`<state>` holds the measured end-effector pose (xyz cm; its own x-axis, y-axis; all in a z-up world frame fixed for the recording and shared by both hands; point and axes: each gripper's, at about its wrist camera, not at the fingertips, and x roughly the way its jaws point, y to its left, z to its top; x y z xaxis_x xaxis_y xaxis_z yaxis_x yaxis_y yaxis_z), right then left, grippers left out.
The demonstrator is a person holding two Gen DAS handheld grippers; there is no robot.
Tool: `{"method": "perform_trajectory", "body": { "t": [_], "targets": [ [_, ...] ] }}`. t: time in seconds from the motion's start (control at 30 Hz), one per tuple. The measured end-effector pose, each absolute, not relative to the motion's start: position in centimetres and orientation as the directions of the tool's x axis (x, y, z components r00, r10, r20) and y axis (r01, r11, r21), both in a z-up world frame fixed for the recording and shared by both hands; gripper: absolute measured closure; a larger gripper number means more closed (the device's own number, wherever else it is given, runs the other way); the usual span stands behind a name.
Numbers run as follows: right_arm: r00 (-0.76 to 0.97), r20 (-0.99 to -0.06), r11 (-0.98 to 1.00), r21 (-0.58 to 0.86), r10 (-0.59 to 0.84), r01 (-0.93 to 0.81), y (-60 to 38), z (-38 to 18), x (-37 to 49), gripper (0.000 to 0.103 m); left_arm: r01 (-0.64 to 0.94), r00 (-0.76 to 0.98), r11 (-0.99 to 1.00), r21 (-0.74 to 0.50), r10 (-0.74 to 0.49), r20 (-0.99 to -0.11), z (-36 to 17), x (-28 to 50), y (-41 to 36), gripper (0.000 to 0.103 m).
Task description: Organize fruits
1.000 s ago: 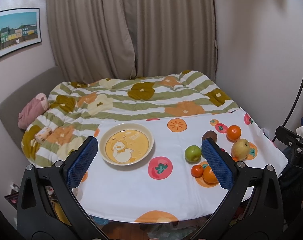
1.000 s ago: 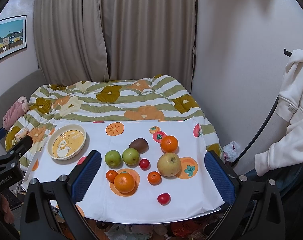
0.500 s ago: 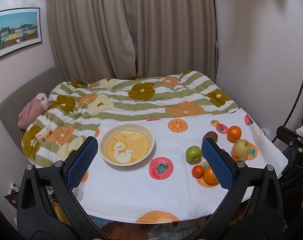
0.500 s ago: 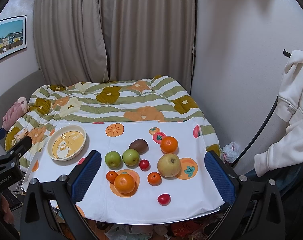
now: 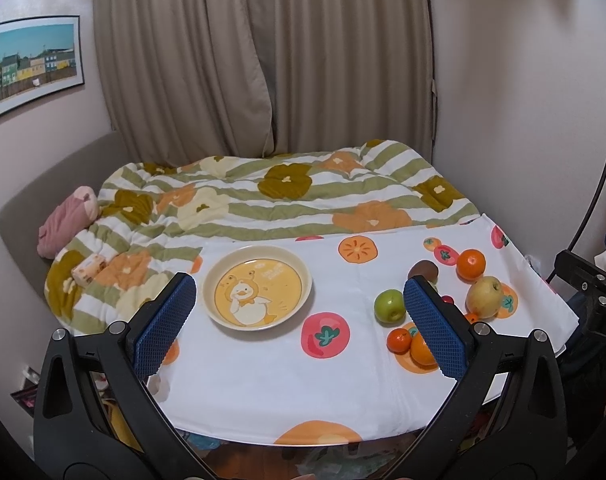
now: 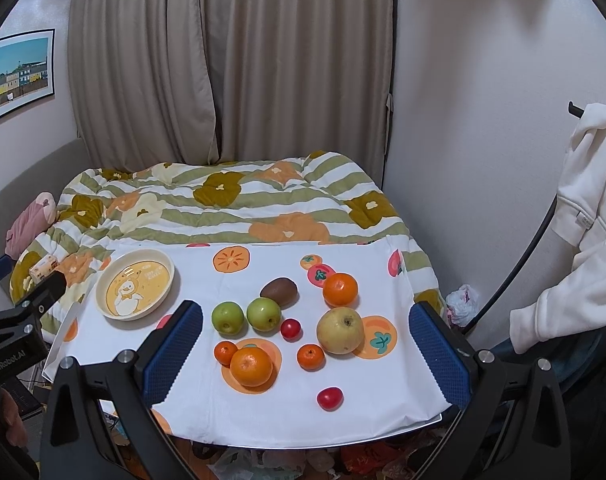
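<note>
A yellow duck plate sits empty on the left of the white fruit-print tablecloth. Loose fruits lie to its right: two green apples, a kiwi, a yellow apple, oranges, small tangerines and red tomatoes. My left gripper is open and empty, held above the table's front edge facing the plate. My right gripper is open and empty, held above the front edge facing the fruits.
Behind the table lies a bed with a striped flower quilt and a pink pillow. Curtains and walls close the back and right. A white hoodie hangs at the right. Bags lie under the table.
Both grippers stay open and nearly still; the left view has shifted very slightly, with the plate and fruits drifting a little to the right.
</note>
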<state>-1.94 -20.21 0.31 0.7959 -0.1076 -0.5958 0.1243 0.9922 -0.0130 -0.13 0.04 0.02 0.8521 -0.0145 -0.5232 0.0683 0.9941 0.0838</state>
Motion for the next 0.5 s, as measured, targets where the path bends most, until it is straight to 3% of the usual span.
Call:
{"method": "perform_trajectory", "body": {
  "t": [0.5],
  "targets": [
    [0.796, -0.595, 0.992, -0.014, -0.110, 0.127, -20.11, 0.39, -1.98, 0.000, 0.071, 0.854, 0.994, 0.082, -0.018, -0.521, 0.06, 0.04, 0.30, 0.000]
  ]
}}
